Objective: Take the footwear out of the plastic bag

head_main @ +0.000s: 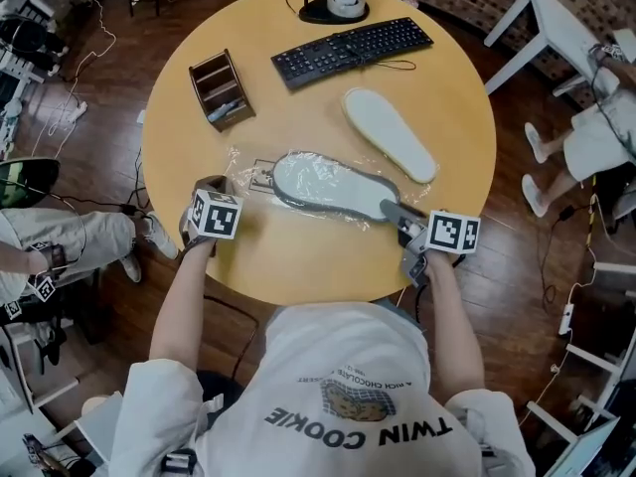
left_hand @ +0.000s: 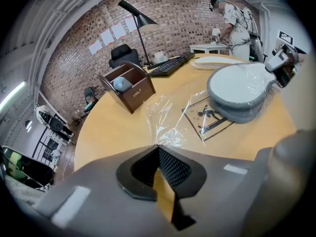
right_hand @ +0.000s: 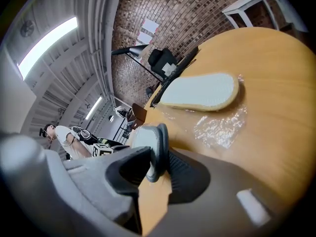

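**Left gripper (left_hand: 158, 146).** The jaws are pressed together at their tips. The edge of the clear plastic bag (left_hand: 168, 117) runs into the closed tips, so the film is pinched there. The rest of the bag lies flat on the round wooden table (head_main: 298, 256), directly ahead of the tips. A printed card (left_hand: 210, 117) inside the bag lies ahead and slightly to the right of them.

**Right gripper (right_hand: 155, 169).** The jaws are closed partway on the rim of the grey slipper (head_main: 328, 182). The grey edge stands upright between the two pads, and both pads bear on it.

**Task item.** The grey slipper spans the gap between the two tools. One end is in the right gripper's jaws, and the other end points toward the left gripper. Film covers most of its length. The end at the right gripper appears bare of film, though this cannot be confirmed.

**Other items.**
- A cream slipper (head_main: 390, 132) lies outside the bag, flat on the table, ahead of the right gripper and apart from the grey slipper.
- A wooden desk organiser (head_main: 221, 89) stands ahead of the left gripper, well beyond the bag.
- A black keyboard (head_main: 353, 50) lies at the far side of the table from both tools.
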`<state>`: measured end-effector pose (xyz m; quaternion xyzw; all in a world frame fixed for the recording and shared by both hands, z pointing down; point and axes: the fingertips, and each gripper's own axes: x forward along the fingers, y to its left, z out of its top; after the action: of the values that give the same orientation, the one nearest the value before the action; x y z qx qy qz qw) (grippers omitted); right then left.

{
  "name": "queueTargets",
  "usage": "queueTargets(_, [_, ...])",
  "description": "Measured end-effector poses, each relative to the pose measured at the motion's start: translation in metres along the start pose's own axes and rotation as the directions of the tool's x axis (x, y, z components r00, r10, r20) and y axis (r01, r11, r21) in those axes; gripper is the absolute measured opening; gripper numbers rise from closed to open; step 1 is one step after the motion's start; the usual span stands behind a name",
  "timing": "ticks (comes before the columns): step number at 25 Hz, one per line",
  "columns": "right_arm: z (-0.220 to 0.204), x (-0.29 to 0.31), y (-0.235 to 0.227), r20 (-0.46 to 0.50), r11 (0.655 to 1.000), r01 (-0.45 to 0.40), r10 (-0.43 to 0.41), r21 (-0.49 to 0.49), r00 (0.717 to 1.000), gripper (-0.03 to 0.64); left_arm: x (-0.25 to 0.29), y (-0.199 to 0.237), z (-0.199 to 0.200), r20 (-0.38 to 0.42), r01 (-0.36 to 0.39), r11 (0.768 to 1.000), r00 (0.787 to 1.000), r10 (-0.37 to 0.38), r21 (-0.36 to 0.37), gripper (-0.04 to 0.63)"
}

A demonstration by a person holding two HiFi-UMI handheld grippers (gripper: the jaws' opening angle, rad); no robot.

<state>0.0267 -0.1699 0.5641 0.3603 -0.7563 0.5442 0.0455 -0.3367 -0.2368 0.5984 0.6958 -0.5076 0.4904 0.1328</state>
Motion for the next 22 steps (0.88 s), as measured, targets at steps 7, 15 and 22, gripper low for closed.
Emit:
queueTargets(7, [0.002, -0.02, -0.015, 0.004, 1.0, 0.006, -0.006, 0.003, 1.0, 0.1, 0.0, 0.001, 0.001, -0.012, -0.027, 1.0, 1.0, 0.027, 0.013, 0.002])
queueTargets(15, [0.005, -0.021, -0.019, -0.001, 1.0, 0.011, -0.011, 0.01, 1.0, 0.101, -0.005, -0.003, 0.006, 0.015, -0.033, 0.999, 0.999, 0.033, -0.021, 0.003])
queueTargets(22, [0.005, -0.018, -0.018, -0.002, 1.0, 0.012, -0.012, 0.0, 1.0, 0.101, -0.034, -0.038, 0.044, 0.163, 0.023, 0.998, 0.986, -0.014, -0.054, 0.003])
